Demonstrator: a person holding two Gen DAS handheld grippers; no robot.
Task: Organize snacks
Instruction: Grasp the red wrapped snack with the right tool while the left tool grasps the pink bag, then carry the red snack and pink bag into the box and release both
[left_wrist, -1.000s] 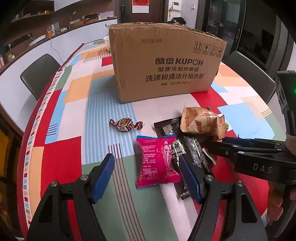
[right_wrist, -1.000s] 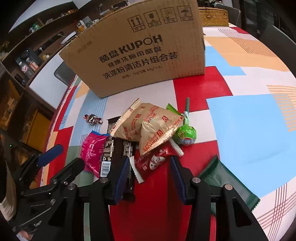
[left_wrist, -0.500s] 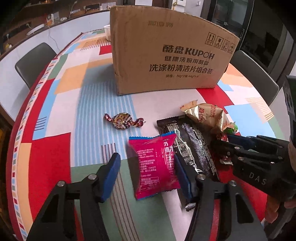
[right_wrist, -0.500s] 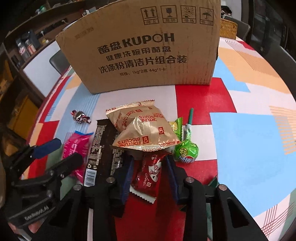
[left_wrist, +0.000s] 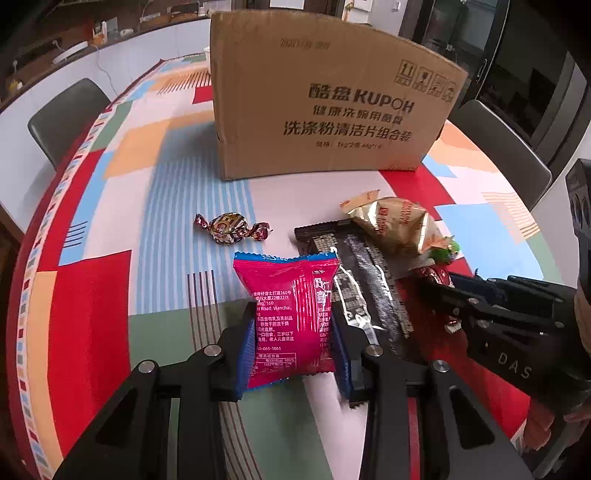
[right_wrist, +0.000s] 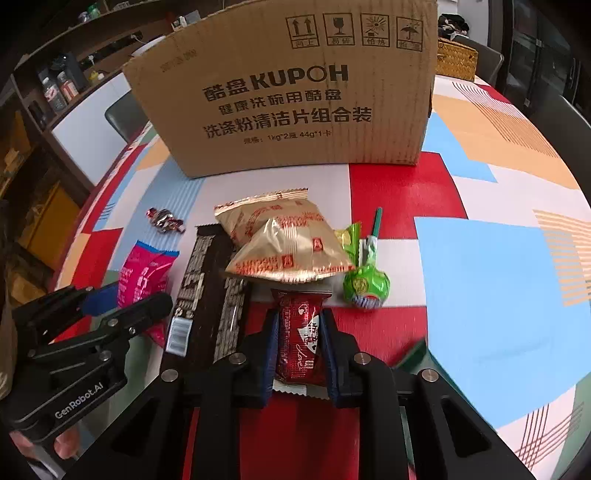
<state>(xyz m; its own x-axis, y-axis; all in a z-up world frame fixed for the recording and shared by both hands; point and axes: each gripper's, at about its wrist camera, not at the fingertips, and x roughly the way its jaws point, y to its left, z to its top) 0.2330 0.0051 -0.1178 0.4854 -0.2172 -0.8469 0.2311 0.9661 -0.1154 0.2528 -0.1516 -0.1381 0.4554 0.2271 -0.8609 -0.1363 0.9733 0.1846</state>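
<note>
Left gripper (left_wrist: 293, 347): my fingers just closed, now clamping the pink snack packet (left_wrist: 290, 317).
Right gripper (right_wrist: 298, 343): clenched on the red candy wrapper (right_wrist: 298, 332).
Cardboard box (right_wrist: 295, 92): upright behind the pile, toward the worktop's (right_wrist: 498, 288) far edge.

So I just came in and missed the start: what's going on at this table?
A person is sorting snacks with two handheld claws. The left claw has just closed on the pink packet, and the right claw has just closed on the red packet. Both packets lie on the table, in front of the cardboard box.
</note>
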